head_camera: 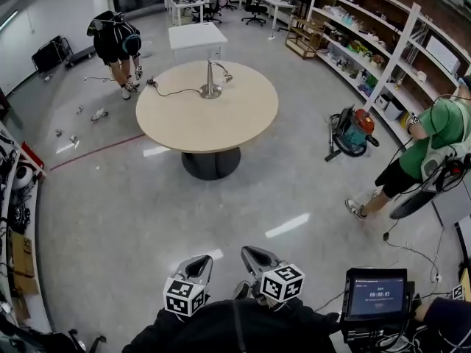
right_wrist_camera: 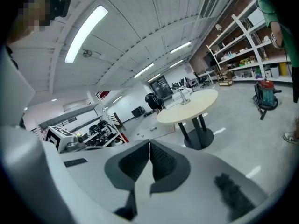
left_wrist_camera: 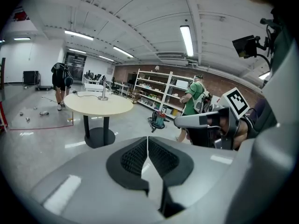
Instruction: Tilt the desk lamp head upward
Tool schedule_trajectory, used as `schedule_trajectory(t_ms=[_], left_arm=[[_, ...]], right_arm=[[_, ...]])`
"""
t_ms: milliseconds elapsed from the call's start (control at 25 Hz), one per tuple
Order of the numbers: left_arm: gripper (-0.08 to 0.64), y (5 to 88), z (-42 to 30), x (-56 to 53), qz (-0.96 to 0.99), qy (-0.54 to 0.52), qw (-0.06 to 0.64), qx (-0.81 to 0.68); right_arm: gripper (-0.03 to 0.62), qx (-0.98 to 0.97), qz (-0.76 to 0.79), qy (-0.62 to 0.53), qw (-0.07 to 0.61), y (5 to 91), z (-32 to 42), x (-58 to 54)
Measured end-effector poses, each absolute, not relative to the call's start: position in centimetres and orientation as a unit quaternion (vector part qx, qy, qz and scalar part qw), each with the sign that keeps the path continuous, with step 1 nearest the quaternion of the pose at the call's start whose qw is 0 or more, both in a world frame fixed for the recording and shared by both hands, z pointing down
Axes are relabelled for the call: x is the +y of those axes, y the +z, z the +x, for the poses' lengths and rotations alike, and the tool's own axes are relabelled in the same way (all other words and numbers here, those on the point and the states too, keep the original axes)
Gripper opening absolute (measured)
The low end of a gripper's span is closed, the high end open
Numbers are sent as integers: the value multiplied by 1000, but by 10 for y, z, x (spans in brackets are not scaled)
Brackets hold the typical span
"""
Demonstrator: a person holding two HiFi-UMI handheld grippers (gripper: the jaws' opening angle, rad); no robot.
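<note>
Gripper views are showing L tool (left_wrist_camera: 147, 141) & R tool (right_wrist_camera: 149, 143) shut, empty; head view is showing desk lamp (head_camera: 212, 79) on worktop (head_camera: 221, 127) well apart, vacuum (head_camera: 352, 132) off right.

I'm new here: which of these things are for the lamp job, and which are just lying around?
For the job: lamp; table it stands on; left tool and right tool, both shut and empty, far from the table.

Lying about: vacuum; shelves; screen; bits on the floor.
</note>
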State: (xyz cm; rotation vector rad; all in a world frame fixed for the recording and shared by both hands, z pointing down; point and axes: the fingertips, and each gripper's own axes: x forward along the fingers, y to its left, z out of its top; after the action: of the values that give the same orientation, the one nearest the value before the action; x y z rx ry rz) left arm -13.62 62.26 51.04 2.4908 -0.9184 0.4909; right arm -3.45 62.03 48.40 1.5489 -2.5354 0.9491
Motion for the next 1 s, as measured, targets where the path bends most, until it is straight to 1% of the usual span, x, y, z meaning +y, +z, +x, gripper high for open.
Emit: schedule_trajectory(t_ms=[200, 560, 1000], left_arm=[[15, 514, -101, 613, 898, 191, 216, -333], [15, 522, -73, 592, 891, 199, 225, -341], [15, 515, -53, 522, 915, 183, 235, -273]], right_arm=[[6, -818, 485, 309, 2, 488, -3, 603], [6, -817, 479, 321, 1, 500, 27, 583], [6, -776, 551, 308, 11, 484, 52, 530]])
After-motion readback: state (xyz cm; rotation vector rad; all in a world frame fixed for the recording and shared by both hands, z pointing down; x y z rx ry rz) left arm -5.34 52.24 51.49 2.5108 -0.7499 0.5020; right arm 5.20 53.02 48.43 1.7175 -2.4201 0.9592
